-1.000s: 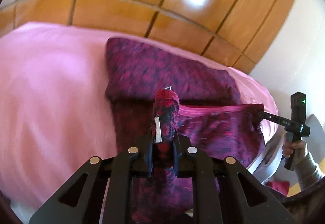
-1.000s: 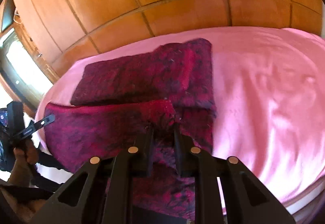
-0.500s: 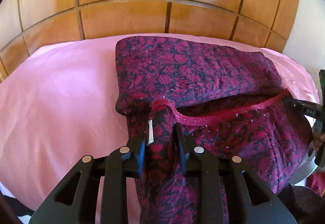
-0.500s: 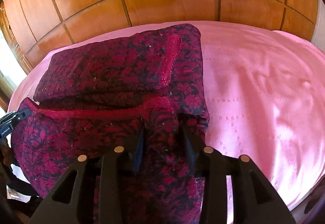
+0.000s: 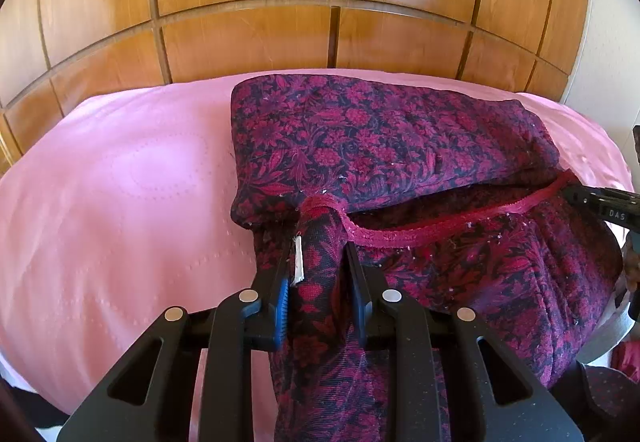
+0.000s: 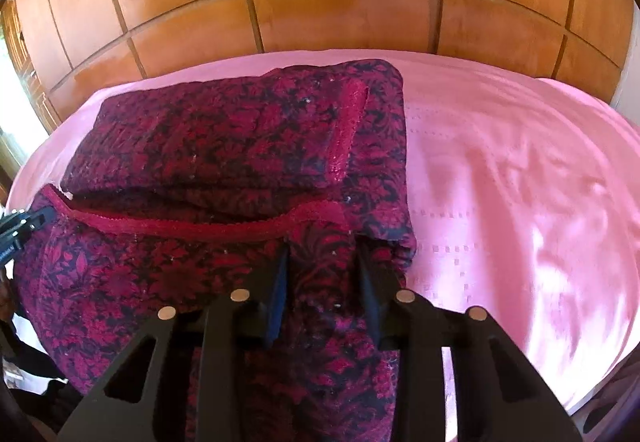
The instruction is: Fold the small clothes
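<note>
The floral garment [image 5: 392, 145] lay on the pink bedspread [image 5: 120, 201], its far half already folded and resting flat just ahead of both grippers. The left gripper [image 5: 320, 262] was clamped on 1 corner of the near edge, with a small white tag [image 5: 298, 262] showing against its left finger; the right gripper [image 6: 322, 266] was clamped on the other corner. Between them the red trim [image 6: 192, 224] ran nearly taut, which suggests the 2 corners were held apart to keep the near flap flat and square, probably for laying it forward over the folded part.

The garment's long axis ran crosswise to both grippers, from 1 claw to the other and parallel to the wooden paneling [image 5: 320, 21] beyond. Its open near edge faced the grippers, and the rest hung down below them.
</note>
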`<state>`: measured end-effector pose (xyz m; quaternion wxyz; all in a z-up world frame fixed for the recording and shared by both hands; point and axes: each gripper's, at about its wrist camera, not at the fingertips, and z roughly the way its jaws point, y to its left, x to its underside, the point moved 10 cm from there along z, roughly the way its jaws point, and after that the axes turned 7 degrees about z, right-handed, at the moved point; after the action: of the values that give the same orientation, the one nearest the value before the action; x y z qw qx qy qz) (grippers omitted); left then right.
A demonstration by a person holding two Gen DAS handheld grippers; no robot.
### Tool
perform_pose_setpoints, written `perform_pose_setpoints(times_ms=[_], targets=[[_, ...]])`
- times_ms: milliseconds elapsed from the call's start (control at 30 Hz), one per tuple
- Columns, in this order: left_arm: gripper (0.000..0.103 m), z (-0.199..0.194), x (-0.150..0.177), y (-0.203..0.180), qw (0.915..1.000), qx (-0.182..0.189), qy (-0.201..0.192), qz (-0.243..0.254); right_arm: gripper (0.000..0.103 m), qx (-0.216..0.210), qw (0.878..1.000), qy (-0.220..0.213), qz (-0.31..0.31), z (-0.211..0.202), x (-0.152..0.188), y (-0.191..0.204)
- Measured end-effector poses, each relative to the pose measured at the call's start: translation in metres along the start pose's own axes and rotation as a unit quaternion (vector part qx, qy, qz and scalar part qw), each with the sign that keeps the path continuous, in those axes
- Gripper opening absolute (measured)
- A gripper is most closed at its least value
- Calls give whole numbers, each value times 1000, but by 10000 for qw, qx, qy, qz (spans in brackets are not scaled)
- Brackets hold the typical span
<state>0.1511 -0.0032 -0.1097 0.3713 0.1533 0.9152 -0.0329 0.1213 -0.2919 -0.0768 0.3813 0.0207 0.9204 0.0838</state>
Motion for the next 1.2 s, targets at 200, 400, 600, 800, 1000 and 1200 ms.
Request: perform_pose_setpoints(times_ms=[200,400,600,800,1000,1200], targets=[[13,5,5,6,9995,124,-8,-285,25,-98,9999,50,40,10,7,-5],[13,15,26,30,9894,646,124,-1298,23,-181,9995,84,263,12,9,-13],[14,-1,12,23,9894,829,-81,-1193,28,-222,9994,47,256,0,2,-10],[17,-6,12,23,9892,850,-178,-1183,34,-324,9989,-53,344,-8,4,-10],[30,-10,-2,16,9933,755,-180,-861,25,-114,9998,-159,60,-7,-5,-4],[14,-17,10,17,9962,591,-167,-612,17,50,9993,-88,-357,-17,14,-1]])
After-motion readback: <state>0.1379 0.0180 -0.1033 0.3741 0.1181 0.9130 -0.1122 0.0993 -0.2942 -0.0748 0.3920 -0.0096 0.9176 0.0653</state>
